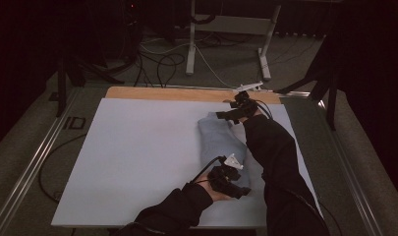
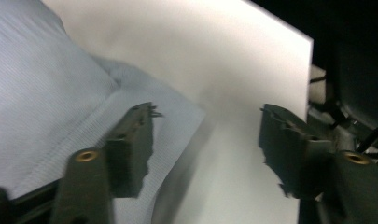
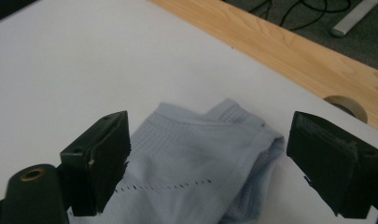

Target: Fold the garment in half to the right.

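Two grippers are at the pale blue garment [image 1: 221, 142], which lies folded into a long strip on the right part of the white surface [image 1: 137, 152], running from near to far. I go from left to right.

On the left side of the surface I see nothing but bare white board. The left gripper [image 1: 228, 181] is at the near end of the garment. In the left gripper view its fingers [image 2: 130, 149] are spread wide and grasp nothing; one finger is over a flat corner of the cloth [image 2: 60, 126], the other over the bare board. The right gripper [image 1: 238, 109] is at the far end, close to the wooden strip [image 3: 289, 51] of the table. Its fingers [image 3: 100, 161] are also released and wide apart, with the folded, mesh-like end [image 3: 200, 158] between them but not pinched.

I judge the risk to be in the pinch. If the fingers close on the top layer only, the fold may open when lifted. If one side lifts earlier than the other, the strip may twist or slide on the smooth board.
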Motion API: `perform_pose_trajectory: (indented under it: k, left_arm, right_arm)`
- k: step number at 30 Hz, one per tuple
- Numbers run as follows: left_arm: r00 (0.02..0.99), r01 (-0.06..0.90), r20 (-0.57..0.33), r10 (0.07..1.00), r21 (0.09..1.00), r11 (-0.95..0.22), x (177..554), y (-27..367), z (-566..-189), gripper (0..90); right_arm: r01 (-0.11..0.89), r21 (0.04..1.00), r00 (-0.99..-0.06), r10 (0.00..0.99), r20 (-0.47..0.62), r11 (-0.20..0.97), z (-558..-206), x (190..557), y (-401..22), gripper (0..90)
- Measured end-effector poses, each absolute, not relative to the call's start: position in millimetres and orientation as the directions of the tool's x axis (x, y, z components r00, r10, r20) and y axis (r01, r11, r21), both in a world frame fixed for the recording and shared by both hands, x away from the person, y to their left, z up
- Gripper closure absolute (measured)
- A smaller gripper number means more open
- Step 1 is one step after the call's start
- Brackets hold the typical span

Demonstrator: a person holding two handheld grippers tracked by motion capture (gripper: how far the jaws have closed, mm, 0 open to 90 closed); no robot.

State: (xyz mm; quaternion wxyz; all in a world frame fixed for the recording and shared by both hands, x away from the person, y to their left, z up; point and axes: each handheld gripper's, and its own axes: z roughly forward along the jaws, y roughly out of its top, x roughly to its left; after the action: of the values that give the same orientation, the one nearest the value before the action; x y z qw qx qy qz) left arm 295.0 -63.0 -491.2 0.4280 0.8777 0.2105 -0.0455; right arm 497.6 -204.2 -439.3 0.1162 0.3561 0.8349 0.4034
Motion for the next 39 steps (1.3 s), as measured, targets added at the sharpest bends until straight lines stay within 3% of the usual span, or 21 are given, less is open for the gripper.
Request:
perform_pose_trajectory:
  k: [5, 8, 9, 13, 20, 29, 33, 37, 39]
  left_arm:
    - [0.923, 0.371, -0.245, 0.295, 0.768, -0.522, 296.6, -45.0, -485.5, 16.2]
    - [0.929, 0.346, -0.218, 0.3, 0.798, -0.493, 297.4, -32.6, -482.8, 14.6]
    - [0.929, 0.343, -0.216, 0.3, 0.805, -0.483, 298.0, -26.7, -481.4, 9.1]
    - [0.924, 0.342, -0.202, 0.324, 0.817, -0.464, 298.1, -6.9, -477.8, 2.5]
    - [0.902, 0.353, -0.183, 0.39, 0.834, -0.425, 294.7, 33.9, -474.5, 2.3]
    - [0.888, 0.329, -0.161, 0.432, 0.878, -0.349, 282.9, 92.7, -478.0, 2.4]
    - [0.87, 0.35, -0.177, 0.461, 0.88, -0.321, 278.6, 114.3, -485.0, 2.4]
    - [0.859, 0.363, -0.18, 0.48, 0.874, -0.323, 274.1, 129.9, -494.5, 2.4]
    - [0.848, 0.382, -0.192, 0.493, 0.867, -0.319, 272.4, 138.2, -500.8, 2.4]
  right_arm:
    - [0.499, 0.752, -0.715, 0.695, 0.076, 0.432, -444.4, 496.2, -202.1, 11.5]
    - [0.511, 0.742, -0.711, 0.698, 0.082, 0.433, -447.1, 496.5, -201.7, 11.4]
    - [0.522, 0.736, -0.706, 0.703, 0.089, 0.431, -450.6, 497.2, -201.4, 11.4]
    - [0.547, 0.735, -0.683, 0.721, 0.116, 0.4, -457.9, 498.7, -202.0, 10.4]
    - [0.628, 0.678, -0.627, 0.765, 0.15, 0.381, -473.1, 507.6, -202.5, 10.1]
    - [0.695, 0.626, -0.556, 0.817, 0.154, 0.354, -491.1, 517.9, -210.0, 25.5]
    - [0.718, 0.6, -0.543, 0.823, 0.165, 0.354, -496.8, 521.3, -209.7, 27.0]
    - [0.737, 0.565, -0.551, 0.814, 0.183, 0.371, -504.8, 523.2, -207.9, 36.6]
    - [0.744, 0.552, -0.553, 0.811, 0.194, 0.375, -506.6, 522.7, -207.3, 46.7]
